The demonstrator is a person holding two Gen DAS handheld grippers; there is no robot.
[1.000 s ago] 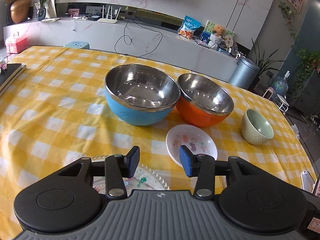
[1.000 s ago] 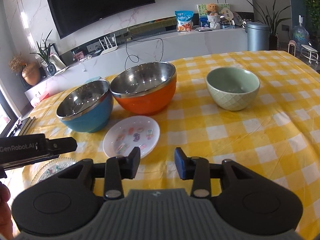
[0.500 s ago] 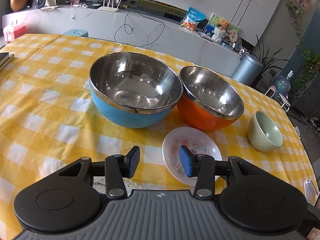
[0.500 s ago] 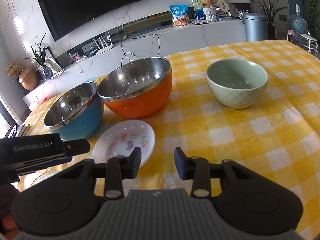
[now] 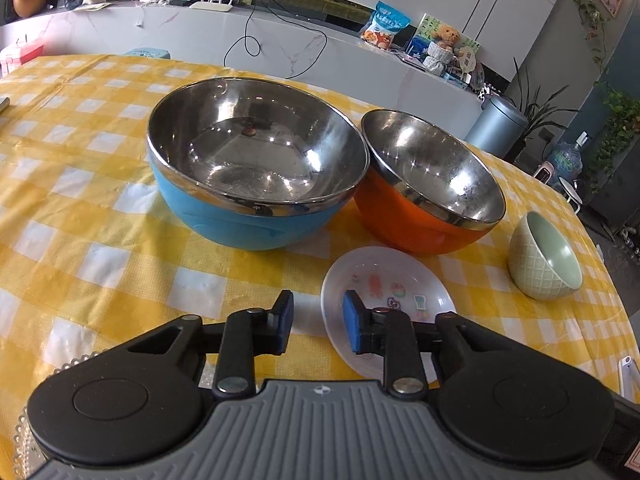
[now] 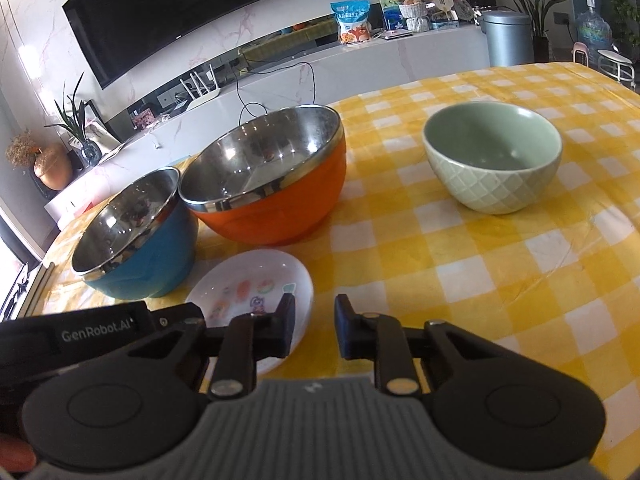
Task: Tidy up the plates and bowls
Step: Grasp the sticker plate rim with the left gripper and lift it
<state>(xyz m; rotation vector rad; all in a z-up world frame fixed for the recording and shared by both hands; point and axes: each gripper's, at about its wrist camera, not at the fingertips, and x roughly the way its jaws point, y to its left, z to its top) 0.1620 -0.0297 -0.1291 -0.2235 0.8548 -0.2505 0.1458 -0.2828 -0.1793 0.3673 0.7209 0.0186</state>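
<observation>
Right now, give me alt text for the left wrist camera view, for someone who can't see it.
The left gripper, jaws apart and empty, hovers at the near edge of a small white plate on a yellow checked tablecloth. Behind stand a blue bowl and an orange bowl, rims touching, with a green bowl apart, right.

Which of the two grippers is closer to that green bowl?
Right. The right gripper faces the green bowl across open cloth; the left gripper sits farther off, beyond the small white plate.

steel bowls: 2 | green ceramic bowl: 1 | white plate: 1 | clear beaded plate: 1
</observation>
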